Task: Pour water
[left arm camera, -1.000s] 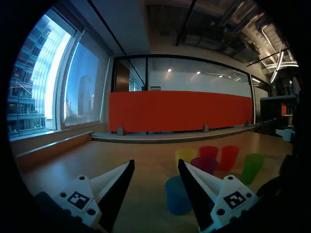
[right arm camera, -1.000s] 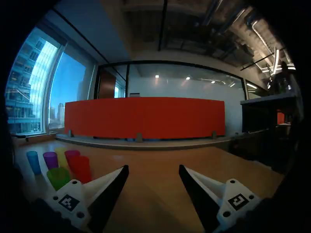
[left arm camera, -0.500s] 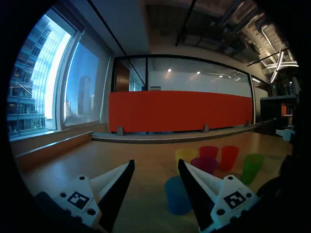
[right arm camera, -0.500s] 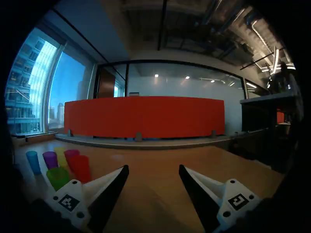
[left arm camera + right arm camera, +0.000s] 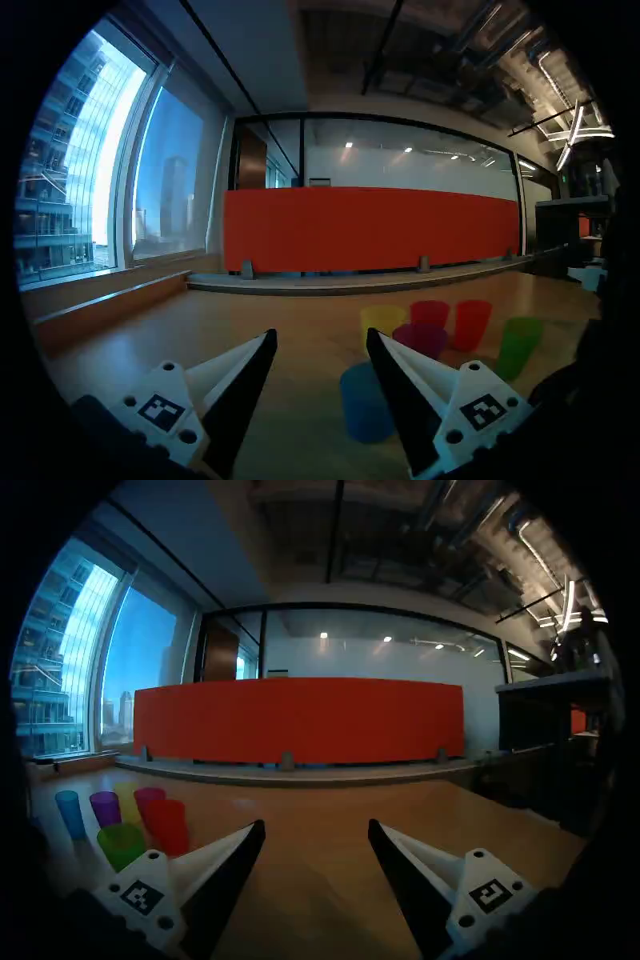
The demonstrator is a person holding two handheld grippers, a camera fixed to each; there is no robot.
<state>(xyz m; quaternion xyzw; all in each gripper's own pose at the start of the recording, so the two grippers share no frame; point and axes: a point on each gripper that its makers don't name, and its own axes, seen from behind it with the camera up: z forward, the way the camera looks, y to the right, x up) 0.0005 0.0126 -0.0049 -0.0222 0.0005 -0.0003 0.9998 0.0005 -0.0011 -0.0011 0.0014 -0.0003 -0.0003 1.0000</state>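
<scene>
Translucent plastic cups stand in a close cluster on the wooden table [image 5: 240, 320]. Treat them as light and easily tipped.

**Location of the cups**
- In the left gripper view, the blue cup [image 5: 362, 404] is nearest. It is partly hidden by one finger of the left tool [image 5: 320, 334].
- Behind it stand the purple cup [image 5: 424, 338], yellow cup [image 5: 382, 318], crimson cup [image 5: 430, 311], red cup [image 5: 472, 324] and green cup [image 5: 518, 346].
- In the right gripper view, the cluster lies low and off to one side of the right tool [image 5: 316, 826], with the green cup nearest it.
- Whether any cup holds water cannot be told.

**Hazards**
- The cups stand near one another. A wide finger entering the cluster is likely to knock a neighbour over. Approach an outer cup first.
- The blue cup lies off the left tool's centre line. If you advance straight, expect the finger to push the cup rather than straddle it.
- Thin walls may flex or slip under a hard squeeze, and a filled cup would spill.
- Tilting one cup over the group risks missing the intended rim.

**Pose**
- You hold both tools low and roughly level over the table, aimed across it toward the red partition [image 5: 296, 720].
- On each tool the fingers are spread apart with nothing between them.
- Neither tool touches a cup.
</scene>
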